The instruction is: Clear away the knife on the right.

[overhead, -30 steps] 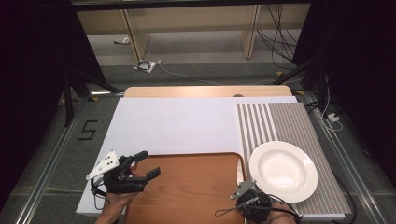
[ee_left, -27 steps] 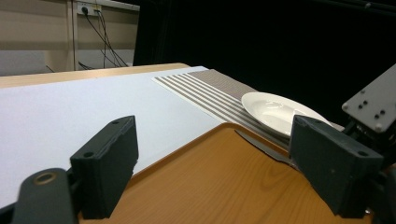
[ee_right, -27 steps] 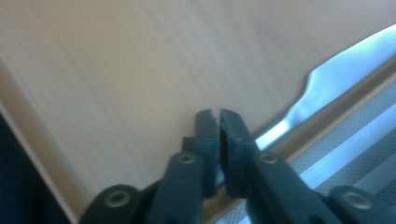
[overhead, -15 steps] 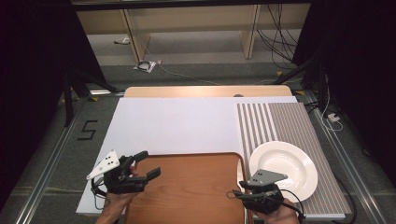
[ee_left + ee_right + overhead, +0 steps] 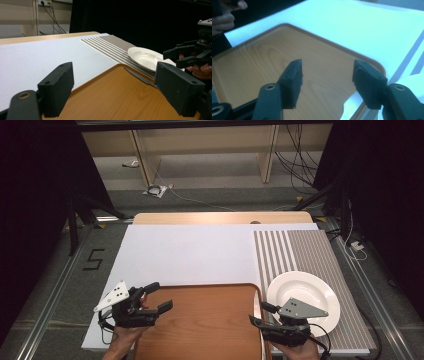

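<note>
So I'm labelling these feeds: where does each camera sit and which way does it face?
High view: above the person's side, looking forward and down at the wooden tray, both hands in view.
Left claw view: rides the left claw, facing the white plate and the right claw.
Right claw view: rides the right claw, facing the tray.
All share the tray.

high view sits up above the near edge, looking forward and down over the whole table, left gripper view low and close, facing across the wooden tray toward the plate, right gripper view tight over the same tray
</note>
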`<action>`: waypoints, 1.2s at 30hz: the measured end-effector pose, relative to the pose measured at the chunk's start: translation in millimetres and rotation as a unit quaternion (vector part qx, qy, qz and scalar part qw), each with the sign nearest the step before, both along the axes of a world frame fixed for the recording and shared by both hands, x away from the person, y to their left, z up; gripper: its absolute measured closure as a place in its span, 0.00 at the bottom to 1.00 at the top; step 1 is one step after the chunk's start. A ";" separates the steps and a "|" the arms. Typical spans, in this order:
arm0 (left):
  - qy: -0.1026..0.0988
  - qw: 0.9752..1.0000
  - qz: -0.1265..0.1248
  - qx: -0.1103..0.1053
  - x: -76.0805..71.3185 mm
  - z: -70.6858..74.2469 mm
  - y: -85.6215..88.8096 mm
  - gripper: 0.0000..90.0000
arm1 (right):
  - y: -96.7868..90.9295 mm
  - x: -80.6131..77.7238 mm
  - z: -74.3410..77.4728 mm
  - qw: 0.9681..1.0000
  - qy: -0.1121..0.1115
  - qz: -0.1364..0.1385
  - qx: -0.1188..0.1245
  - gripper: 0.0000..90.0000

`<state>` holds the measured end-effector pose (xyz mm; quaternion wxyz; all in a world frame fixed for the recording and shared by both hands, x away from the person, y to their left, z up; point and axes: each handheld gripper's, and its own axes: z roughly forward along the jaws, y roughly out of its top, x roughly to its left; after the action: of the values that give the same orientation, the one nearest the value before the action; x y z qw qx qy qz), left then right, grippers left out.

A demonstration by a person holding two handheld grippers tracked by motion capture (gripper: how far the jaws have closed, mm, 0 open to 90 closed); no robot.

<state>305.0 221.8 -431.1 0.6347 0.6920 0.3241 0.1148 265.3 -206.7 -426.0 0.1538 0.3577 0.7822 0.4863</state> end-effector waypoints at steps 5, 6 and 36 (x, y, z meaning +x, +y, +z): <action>0.002 1.000 -0.006 0.003 0.2 -0.4 -1.4 0.18 | -2.7 -1.7 1.9 1.000 -0.019 -0.007 0.018 0.41; 0.002 1.000 -0.007 0.005 0.3 -0.4 -1.5 0.18 | -3.4 -1.7 2.1 1.000 -0.023 -0.007 0.020 0.40; 0.009 1.000 -0.022 0.013 0.7 -1.2 -5.3 0.18 | -18.4 -5.2 5.6 0.993 -0.094 -0.055 0.047 0.21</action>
<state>305.7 216.5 -432.3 0.6250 0.7082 0.3133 0.0985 260.1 -225.1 -420.4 0.2362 0.3594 0.7199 0.5448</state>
